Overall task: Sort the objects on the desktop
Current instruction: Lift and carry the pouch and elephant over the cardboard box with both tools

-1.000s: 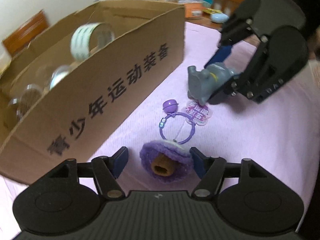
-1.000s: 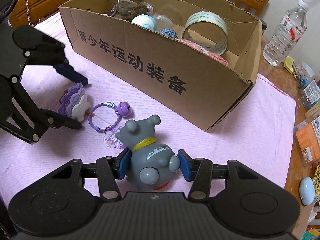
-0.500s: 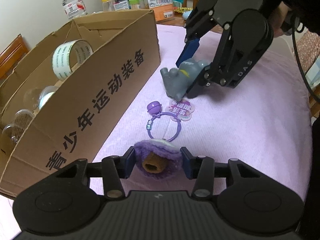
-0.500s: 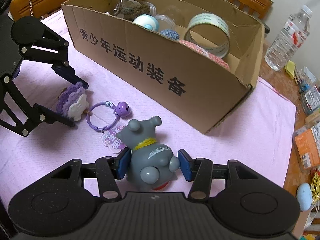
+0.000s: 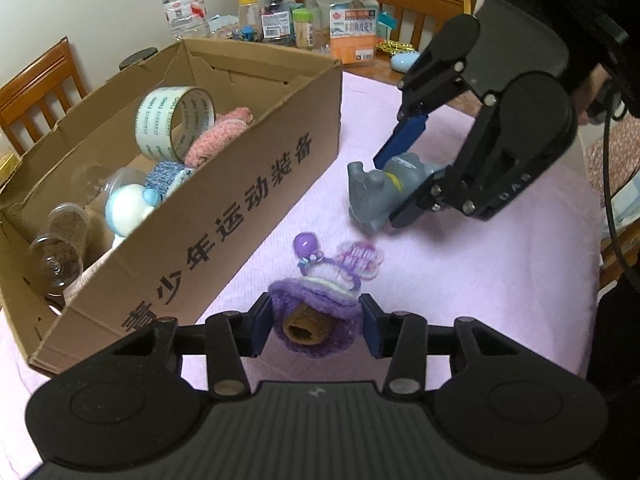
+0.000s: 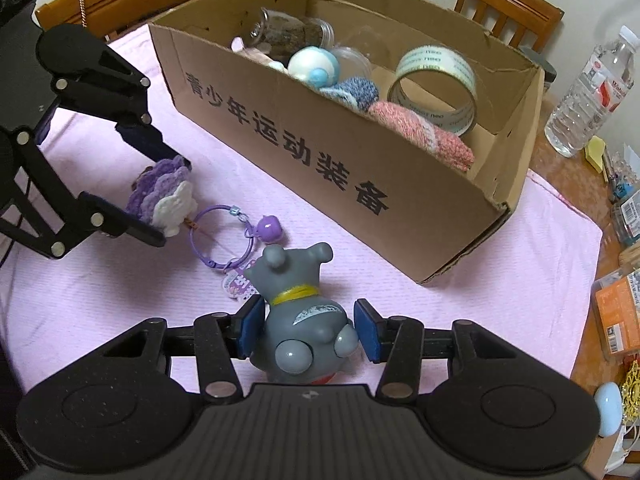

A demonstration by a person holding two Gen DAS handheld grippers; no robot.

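Left tool (image 5: 316, 330) lifted purple crochet piece (image 5: 314, 312) off pink tablecloth (image 5: 460, 300).

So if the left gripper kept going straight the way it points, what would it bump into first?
Probably the pink tablecloth, around the purple key ring dangling ahead of the left gripper, which holds the purple crochet flower. Depth is uncertain.

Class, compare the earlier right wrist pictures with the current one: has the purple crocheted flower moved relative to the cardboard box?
Yes. The purple crocheted flower, clamped in the left gripper, has lifted slightly off the pink cloth, towards the cardboard box.
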